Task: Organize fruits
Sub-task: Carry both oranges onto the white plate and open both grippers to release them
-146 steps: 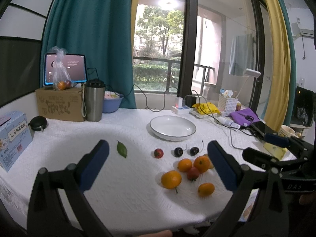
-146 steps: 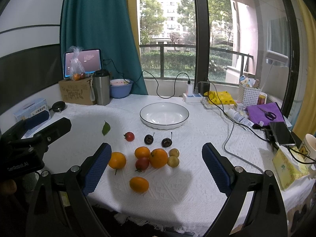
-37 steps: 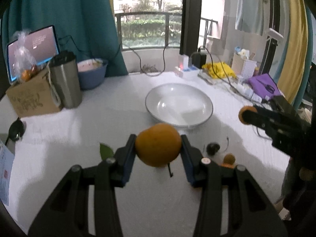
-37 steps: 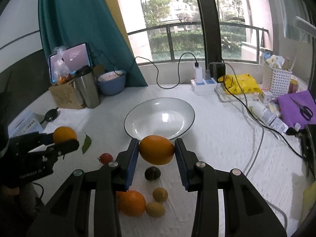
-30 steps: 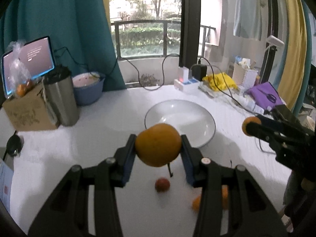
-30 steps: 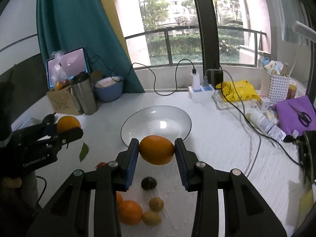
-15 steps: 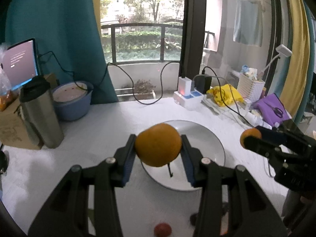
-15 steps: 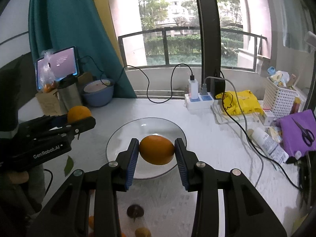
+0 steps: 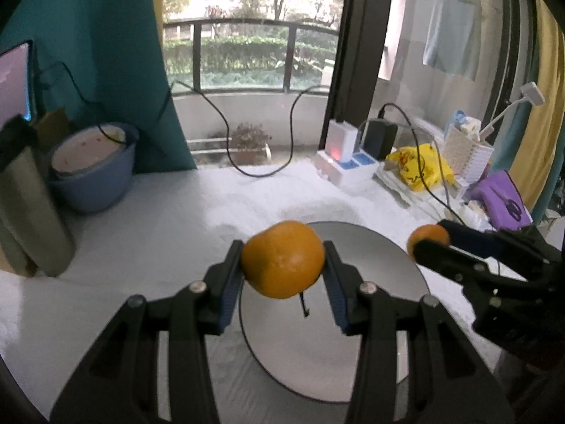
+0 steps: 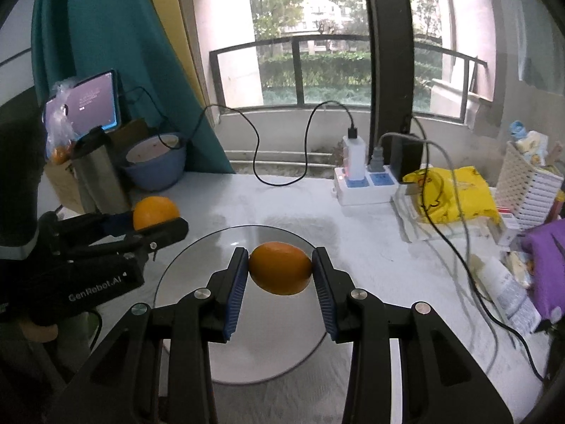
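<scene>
My left gripper (image 9: 282,270) is shut on an orange with a short stem (image 9: 282,264) and holds it above the near left part of the white plate (image 9: 381,318). It also shows in the right wrist view (image 10: 155,224), with its orange (image 10: 154,211) at the plate's left rim. My right gripper (image 10: 280,272) is shut on a second orange (image 10: 280,272) above the white plate (image 10: 268,349). In the left wrist view the right gripper (image 9: 429,245) and its orange (image 9: 425,240) hang over the plate's right edge. The other fruits are out of view.
A steel tumbler (image 10: 100,173), a blue bowl (image 10: 155,166), a cardboard box and a tablet (image 10: 90,106) stand at the back left. A power strip (image 10: 367,183) with cables, a yellow bag (image 10: 455,194), a white basket (image 10: 529,183) and purple cloth lie at the right.
Both grippers took an orange each from the table and have moved forward to over the plate. The loose fruits have dropped out of view below.
</scene>
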The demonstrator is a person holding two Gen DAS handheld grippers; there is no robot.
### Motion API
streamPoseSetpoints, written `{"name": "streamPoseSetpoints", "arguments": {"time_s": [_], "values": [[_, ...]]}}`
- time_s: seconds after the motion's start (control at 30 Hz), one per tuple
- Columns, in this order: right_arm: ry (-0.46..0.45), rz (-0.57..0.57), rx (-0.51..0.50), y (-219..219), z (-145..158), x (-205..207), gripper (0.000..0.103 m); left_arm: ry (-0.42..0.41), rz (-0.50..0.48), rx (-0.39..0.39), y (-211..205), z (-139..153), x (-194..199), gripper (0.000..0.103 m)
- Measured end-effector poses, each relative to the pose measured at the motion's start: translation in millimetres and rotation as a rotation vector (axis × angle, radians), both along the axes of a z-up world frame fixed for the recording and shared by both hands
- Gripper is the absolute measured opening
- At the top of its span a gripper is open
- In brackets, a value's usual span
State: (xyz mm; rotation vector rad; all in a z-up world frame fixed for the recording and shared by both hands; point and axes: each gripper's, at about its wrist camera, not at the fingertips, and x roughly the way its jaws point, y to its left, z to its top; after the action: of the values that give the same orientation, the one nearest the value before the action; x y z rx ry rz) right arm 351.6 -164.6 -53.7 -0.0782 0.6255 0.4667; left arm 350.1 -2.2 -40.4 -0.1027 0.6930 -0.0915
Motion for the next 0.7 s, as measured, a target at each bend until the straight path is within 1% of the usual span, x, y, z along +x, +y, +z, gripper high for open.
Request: {"name": "streamPoseSetpoints", "arguments": {"time_s": [0.23,0.43,0.57,0.7], "values": [[0.061,0.033,-0.002,13,-21,28,0.040,0.084,-0.031,-0.034,-3,-21,19,0.045],[0.122,0.045,0.001,19,-36,44,0.040,0.145,-0.021,-0.043,-1,-36,29,0.045],[0.146,0.044,0.000,20,-41,48,0.040,0.168,-0.021,-0.096,4,-40,32,0.046],[0.153,0.041,-0.003,18,-41,46,0.042,0.147,-0.013,-0.119,7,-32,29,0.048]]}}
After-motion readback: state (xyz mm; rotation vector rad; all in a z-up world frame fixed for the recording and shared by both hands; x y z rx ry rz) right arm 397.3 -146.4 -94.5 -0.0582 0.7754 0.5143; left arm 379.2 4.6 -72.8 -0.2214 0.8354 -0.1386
